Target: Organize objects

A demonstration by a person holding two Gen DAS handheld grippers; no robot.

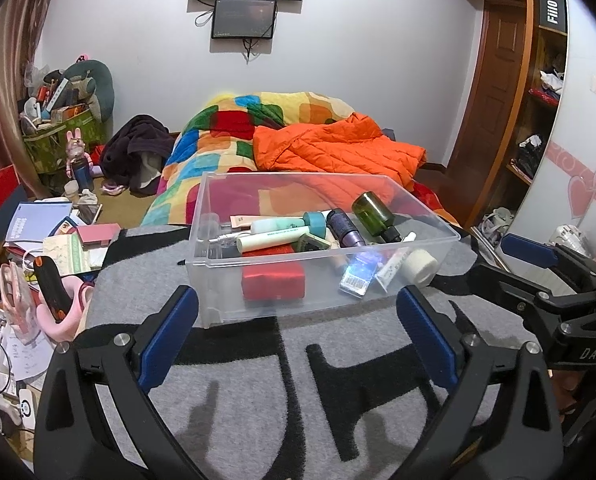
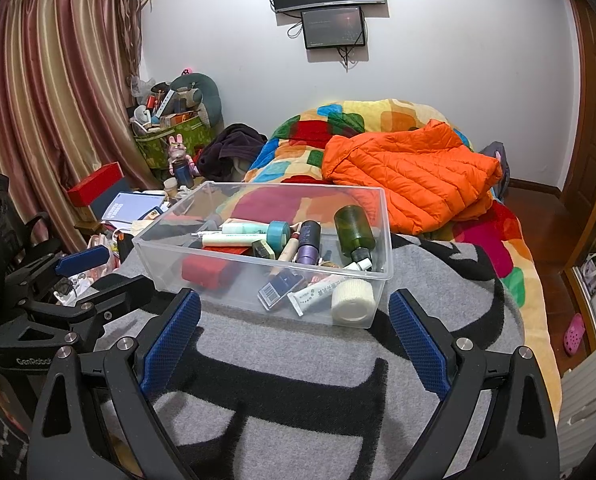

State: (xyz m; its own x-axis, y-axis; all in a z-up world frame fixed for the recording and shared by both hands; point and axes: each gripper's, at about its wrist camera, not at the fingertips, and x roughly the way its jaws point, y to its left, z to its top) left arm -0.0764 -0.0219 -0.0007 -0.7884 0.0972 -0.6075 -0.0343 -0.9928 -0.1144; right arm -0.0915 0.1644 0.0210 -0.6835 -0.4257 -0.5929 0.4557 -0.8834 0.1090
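I am holding my left tongs (image 1: 298, 312) wide open with nothing between the blue pads, and my right tongs (image 2: 296, 318) are standing just as wide and empty beside them, both hovering over the grey blanket (image 1: 258, 392). Just ahead of both pairs the clear box (image 1: 258, 292) is sitting on that blanket, holding a red box (image 1: 273, 283), a green bottle (image 1: 373, 210), a purple bottle (image 1: 345, 227), tubes and a white roll (image 1: 419, 267) in its near right corner.
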